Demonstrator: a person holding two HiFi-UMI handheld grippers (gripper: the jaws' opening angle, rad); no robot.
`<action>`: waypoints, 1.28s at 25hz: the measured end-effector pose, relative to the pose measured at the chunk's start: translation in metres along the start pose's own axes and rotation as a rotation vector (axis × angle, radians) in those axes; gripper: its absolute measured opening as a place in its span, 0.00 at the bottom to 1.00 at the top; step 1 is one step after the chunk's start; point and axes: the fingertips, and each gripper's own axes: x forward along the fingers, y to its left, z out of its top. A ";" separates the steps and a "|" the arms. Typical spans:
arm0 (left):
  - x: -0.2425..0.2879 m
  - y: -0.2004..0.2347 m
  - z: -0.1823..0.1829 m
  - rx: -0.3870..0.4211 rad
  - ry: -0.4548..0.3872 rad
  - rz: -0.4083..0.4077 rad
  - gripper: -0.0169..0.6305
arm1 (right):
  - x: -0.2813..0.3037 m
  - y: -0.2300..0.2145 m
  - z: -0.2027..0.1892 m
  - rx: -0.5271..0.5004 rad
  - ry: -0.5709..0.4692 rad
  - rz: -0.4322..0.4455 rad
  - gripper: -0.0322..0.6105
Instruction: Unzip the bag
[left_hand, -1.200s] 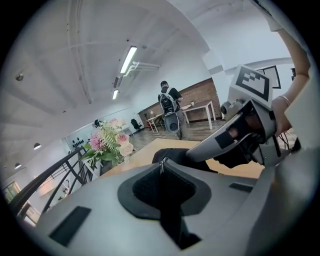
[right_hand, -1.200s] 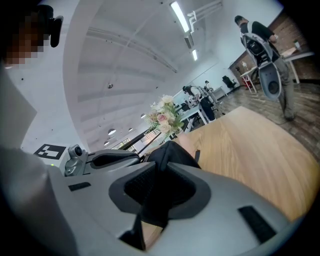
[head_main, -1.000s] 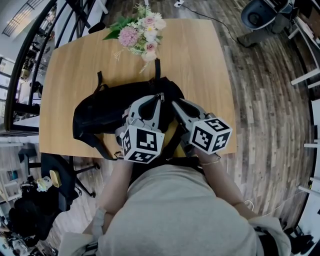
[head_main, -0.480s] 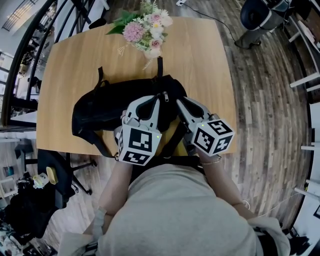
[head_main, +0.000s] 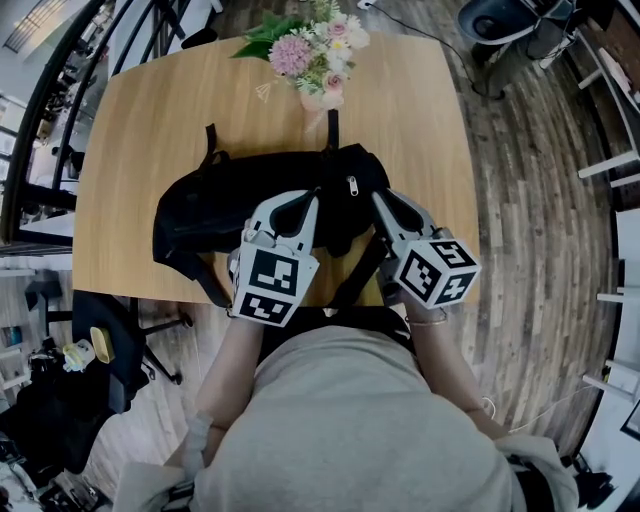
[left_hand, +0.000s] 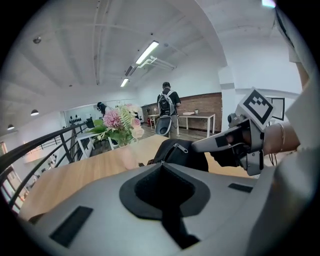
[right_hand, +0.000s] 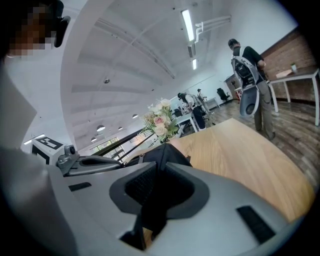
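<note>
- The left hand-held gripper is clenched tight, with its tips at the top of the black fabric backpack. No view shows whether a thin bit of cloth is pinched between them.
- The right hand-held gripper grasps a fold of the backpack's dark cloth, which runs down between its jaws.
- The step in hand looks like catching the slider. The small silver metal zipper pull lies free between the two sets of tips.
- To do it well, the right one should hold the cloth taut while the left pinches the pull squarely and draws it along the zip line.
- The backpack lies straight ahead of both on the light wooden surface, with its bulk stretching leftward.
- Beyond it lies a bunch of pink and white flowers.
</note>
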 end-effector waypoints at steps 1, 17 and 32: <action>-0.002 0.001 -0.001 -0.009 -0.002 -0.006 0.05 | 0.000 0.000 0.000 -0.003 -0.002 -0.010 0.16; -0.048 0.044 -0.031 -0.097 0.009 0.003 0.06 | -0.002 -0.003 0.002 -0.023 -0.023 -0.145 0.16; -0.087 0.080 -0.047 -0.223 -0.019 0.023 0.06 | 0.000 -0.003 0.006 -0.057 -0.055 -0.250 0.16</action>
